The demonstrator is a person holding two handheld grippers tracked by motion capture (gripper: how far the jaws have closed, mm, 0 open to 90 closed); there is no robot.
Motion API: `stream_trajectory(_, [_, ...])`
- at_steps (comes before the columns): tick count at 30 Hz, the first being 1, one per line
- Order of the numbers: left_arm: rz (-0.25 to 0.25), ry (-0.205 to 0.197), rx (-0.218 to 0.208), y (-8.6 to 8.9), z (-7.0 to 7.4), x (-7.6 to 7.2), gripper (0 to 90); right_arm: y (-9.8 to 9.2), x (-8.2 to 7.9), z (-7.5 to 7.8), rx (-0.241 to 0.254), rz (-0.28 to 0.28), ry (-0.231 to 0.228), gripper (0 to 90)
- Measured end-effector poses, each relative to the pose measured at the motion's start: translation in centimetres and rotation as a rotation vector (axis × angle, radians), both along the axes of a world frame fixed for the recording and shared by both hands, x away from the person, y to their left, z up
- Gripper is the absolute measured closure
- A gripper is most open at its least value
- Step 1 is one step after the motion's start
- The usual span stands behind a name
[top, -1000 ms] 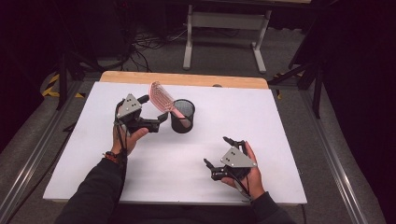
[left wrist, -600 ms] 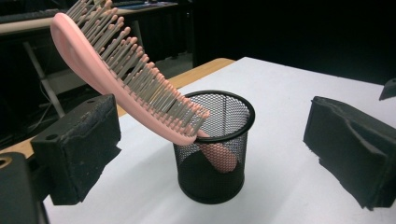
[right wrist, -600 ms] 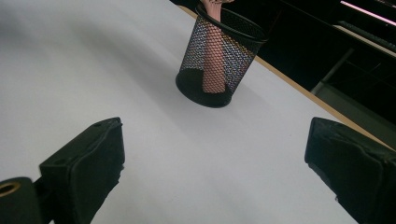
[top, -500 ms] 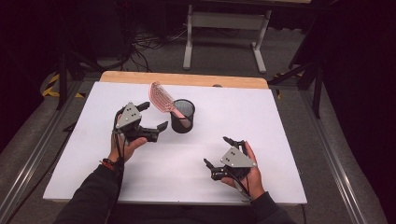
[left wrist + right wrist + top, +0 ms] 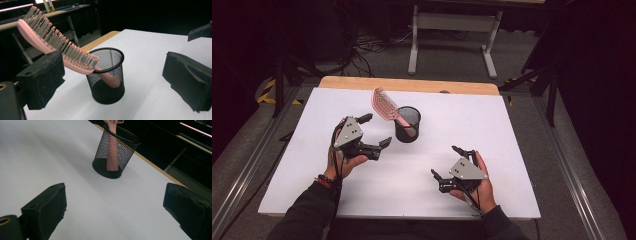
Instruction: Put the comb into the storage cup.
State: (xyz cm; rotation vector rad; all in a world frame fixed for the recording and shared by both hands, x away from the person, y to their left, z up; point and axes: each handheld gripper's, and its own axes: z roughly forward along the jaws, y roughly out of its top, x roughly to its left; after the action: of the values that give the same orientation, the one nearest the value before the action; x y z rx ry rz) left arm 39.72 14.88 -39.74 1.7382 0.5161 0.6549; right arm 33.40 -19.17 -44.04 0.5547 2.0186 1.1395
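Hidden parts: handle end of the pink hairbrush [image 5: 386, 106] sits down inside the black mesh cup [image 5: 407, 125], seen only through the mesh; in the right gripper view the brush head is cut off at the top edge.
Hard to make out: the far side of the room behind the table is dark, little to tell there.
Count: one hairbrush, one mesh cup, two grippers, one white table [image 5: 512, 130].
Left gripper [image 5: 374, 132]: held in the person's left hand [image 5: 339, 157] left of the cup, jaws spread wide with nothing between them.
Brush against left fingers: in the left gripper view the bristled head [image 5: 52, 40] leans out over the cup rim toward the left finger [image 5: 41, 78] and passes behind it; whether they touch I cannot tell. The other finger [image 5: 190, 80] is well apart.
Cup: upright near the middle of the table, toward the far edge.
Right gripper [image 5: 447, 162]: in the right hand [image 5: 474, 182] near the front edge, jaws wide apart and empty, well apart from the cup.
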Motion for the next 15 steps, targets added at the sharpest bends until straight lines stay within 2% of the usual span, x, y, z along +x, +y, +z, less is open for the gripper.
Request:
stream_trajectory(7, [-0.019,-0.016,0.007,0.0,0.1,-0.7,5.9,-0.3,0.0,0.2,0.008,-0.006,-0.005,5.5])
stream_trajectory(15, [-0.046,-0.027,0.046,0.1,-0.1,-1.7,6.1,-0.3,-0.1,0.3,0.012,-0.007,-0.007,5.5])
